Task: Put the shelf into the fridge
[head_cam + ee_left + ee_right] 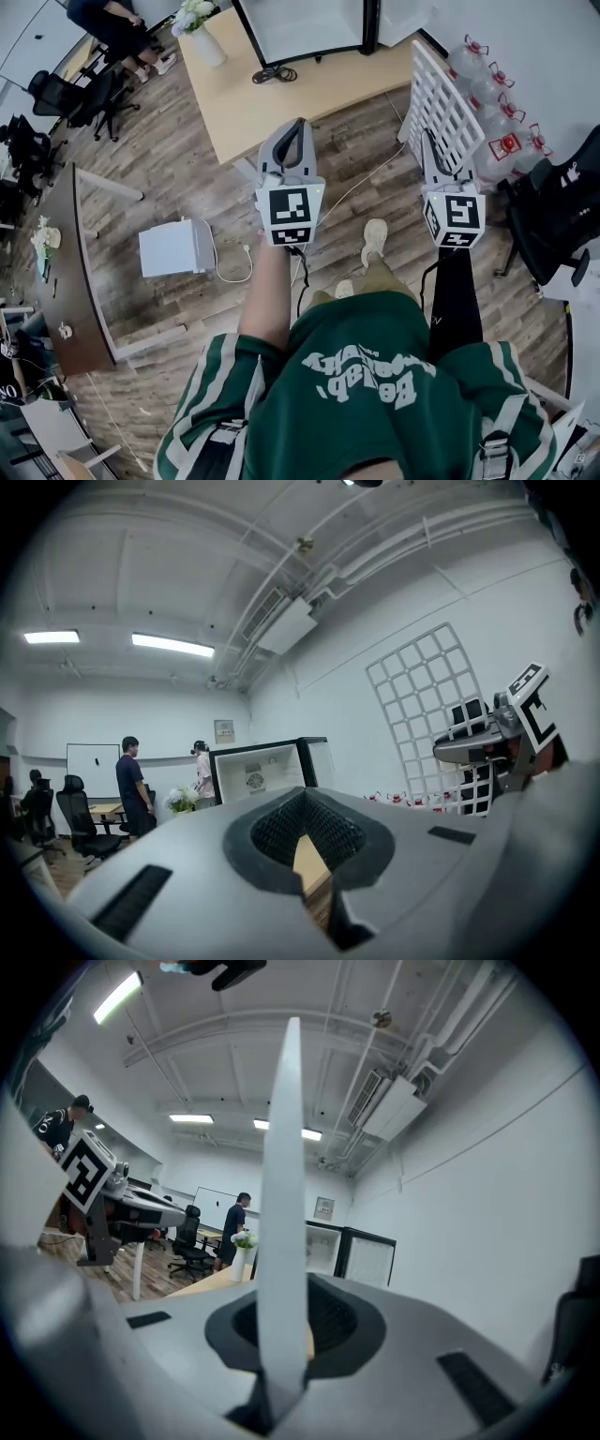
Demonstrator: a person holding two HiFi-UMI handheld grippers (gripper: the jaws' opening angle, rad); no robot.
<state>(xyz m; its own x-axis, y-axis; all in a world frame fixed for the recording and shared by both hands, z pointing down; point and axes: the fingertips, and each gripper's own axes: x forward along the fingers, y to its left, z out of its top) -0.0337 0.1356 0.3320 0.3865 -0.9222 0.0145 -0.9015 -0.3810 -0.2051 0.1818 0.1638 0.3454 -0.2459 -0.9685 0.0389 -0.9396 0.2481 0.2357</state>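
My right gripper (431, 150) pinching shelf (442, 94) by one edge; left gripper (296, 133) pressed together, empty. Risk: upright shelf swings, clips table (272, 94) corner or fridge (305, 28) frame.

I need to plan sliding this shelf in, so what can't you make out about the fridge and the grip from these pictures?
1. Fridge interior: head view, cut off by the top edge.
2. Its shelf rails: left gripper view, too small; right gripper view, the edge-on shelf covers part of the opening.
3. How deep the right claw bites the shelf: head view, the claw itself covers it.
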